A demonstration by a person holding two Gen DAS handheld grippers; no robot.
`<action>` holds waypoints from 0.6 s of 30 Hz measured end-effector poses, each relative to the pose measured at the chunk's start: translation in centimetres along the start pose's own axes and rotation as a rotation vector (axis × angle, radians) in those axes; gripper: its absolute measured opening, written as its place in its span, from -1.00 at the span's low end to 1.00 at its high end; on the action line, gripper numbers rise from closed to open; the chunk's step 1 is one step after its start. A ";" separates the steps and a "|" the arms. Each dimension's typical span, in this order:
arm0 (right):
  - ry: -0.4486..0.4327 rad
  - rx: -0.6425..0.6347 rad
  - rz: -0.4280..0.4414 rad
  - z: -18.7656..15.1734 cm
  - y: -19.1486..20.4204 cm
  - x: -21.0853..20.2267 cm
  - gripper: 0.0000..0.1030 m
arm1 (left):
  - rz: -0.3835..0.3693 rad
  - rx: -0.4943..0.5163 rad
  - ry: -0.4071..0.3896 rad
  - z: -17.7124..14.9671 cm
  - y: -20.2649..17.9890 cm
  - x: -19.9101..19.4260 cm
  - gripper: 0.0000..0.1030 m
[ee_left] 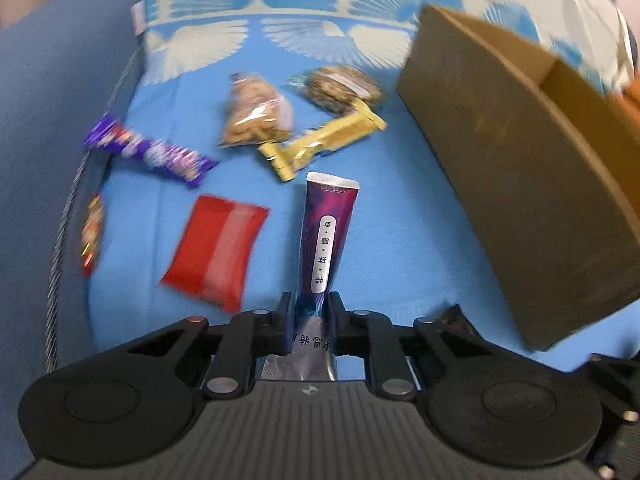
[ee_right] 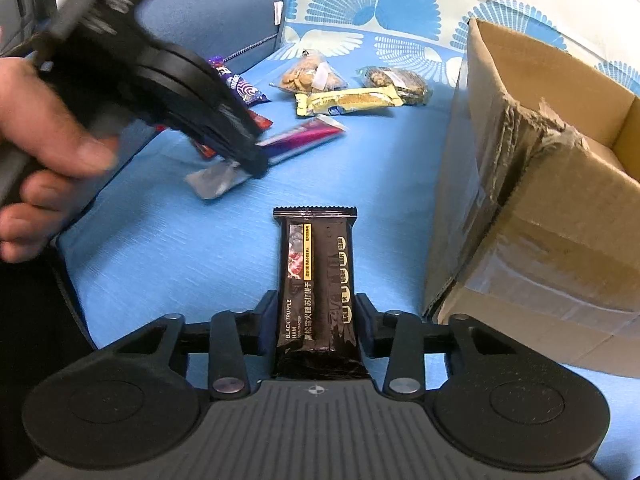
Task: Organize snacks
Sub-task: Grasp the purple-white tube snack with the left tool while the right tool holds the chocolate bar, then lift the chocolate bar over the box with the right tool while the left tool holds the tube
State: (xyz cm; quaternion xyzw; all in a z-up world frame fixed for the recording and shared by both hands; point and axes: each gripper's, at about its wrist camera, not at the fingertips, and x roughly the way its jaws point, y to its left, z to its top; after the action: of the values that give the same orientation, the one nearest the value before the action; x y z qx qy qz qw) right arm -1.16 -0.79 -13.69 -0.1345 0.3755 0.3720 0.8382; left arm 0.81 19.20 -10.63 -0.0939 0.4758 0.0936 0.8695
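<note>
Left tongs (ee_left: 310, 312) clamped on the purple stick pouch (ee_left: 326, 232), right tongs (ee_right: 316, 320) clamped on the black truffle ham cracker bar (ee_right: 316, 292), both hovering over the blue cushion (ee_right: 180, 248). Cardboard box (ee_right: 532, 184) open just right, contents hidden. Still loose: red packet (ee_left: 216, 248), purple wrapper (ee_left: 148, 150), yellow bar (ee_left: 324, 140), two clear biscuit bags (ee_left: 256, 112). Early going. Clear cushion ahead, box wall close on the right

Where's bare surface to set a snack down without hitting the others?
Bare blue cover lies between the cardboard box and the purple stick pack, running toward the camera. Crowded: the far cluster of cookie bags and yellow bar, plus the red packet on the left.
</note>
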 end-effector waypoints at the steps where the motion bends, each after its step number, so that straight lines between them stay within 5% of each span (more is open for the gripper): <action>1: -0.008 -0.001 -0.001 0.0 0.0 -0.1 -0.20 | -0.012 -0.033 0.007 -0.5 0.6 -0.8 -0.66; 10: -0.033 -0.017 -0.018 0.0 0.5 -0.3 -0.20 | -0.076 -0.231 0.116 -5.0 4.0 -3.3 -0.63; 18: -0.007 -0.022 -0.023 -0.5 0.5 -0.1 -0.13 | -0.053 -0.225 0.121 -5.1 3.9 -2.9 -0.52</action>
State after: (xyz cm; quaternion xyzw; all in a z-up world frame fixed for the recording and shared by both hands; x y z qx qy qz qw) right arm -1.80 -0.77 -13.90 -0.1467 0.3668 0.3671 0.8422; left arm -5.84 21.46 -11.22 -0.2087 0.5111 0.1177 0.8255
